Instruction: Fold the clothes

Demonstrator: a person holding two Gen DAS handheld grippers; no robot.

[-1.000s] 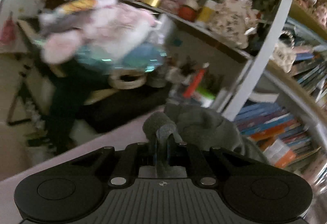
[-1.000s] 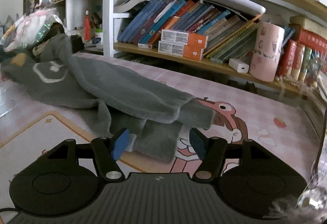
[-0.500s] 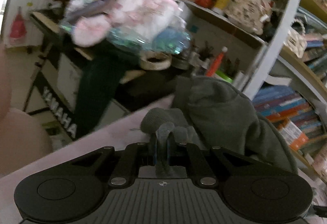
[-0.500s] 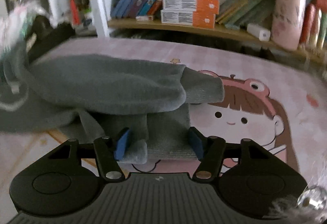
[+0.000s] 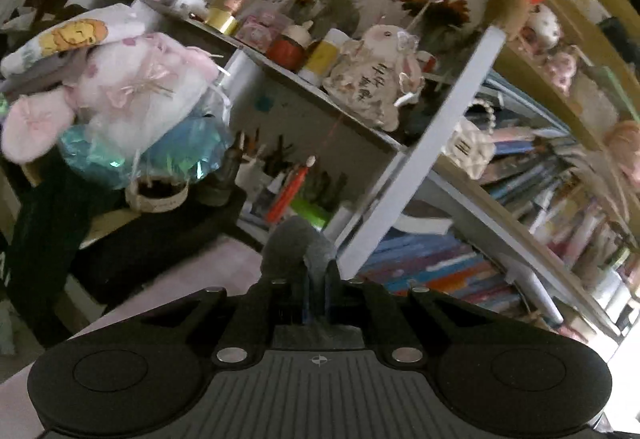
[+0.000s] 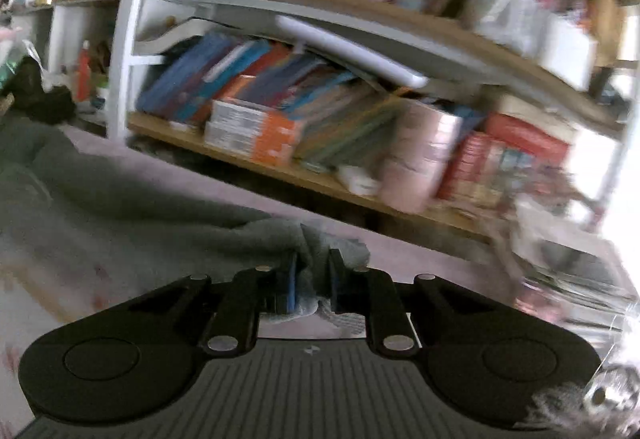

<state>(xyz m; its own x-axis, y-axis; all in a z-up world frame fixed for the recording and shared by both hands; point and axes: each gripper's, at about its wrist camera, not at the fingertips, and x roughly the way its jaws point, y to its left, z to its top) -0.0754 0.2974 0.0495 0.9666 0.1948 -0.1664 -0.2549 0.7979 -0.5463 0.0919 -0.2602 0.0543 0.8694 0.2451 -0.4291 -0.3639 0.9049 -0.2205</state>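
The grey garment (image 6: 140,207) lies stretched over the pink cartoon table mat (image 6: 420,267) in the right wrist view, blurred by motion. My right gripper (image 6: 312,267) is closing on the garment's bunched near edge, with cloth pressed between its blue pads. In the left wrist view my left gripper (image 5: 316,271) is shut on a small tuft of the same grey garment (image 5: 294,243), held up above the mat (image 5: 224,267). The rest of the garment is hidden below that gripper's body.
A bookshelf (image 6: 280,111) full of books runs along the far side of the table, with a white upright post (image 5: 416,159). A pink mug (image 6: 424,155) stands on the low shelf. Plush toys (image 5: 120,91) are piled on a dark stand at left.
My right gripper went from open around the garment's edge to shut on it and rose. My left gripper lifted its grey tuft, and the garment's bulk dropped out of its view.
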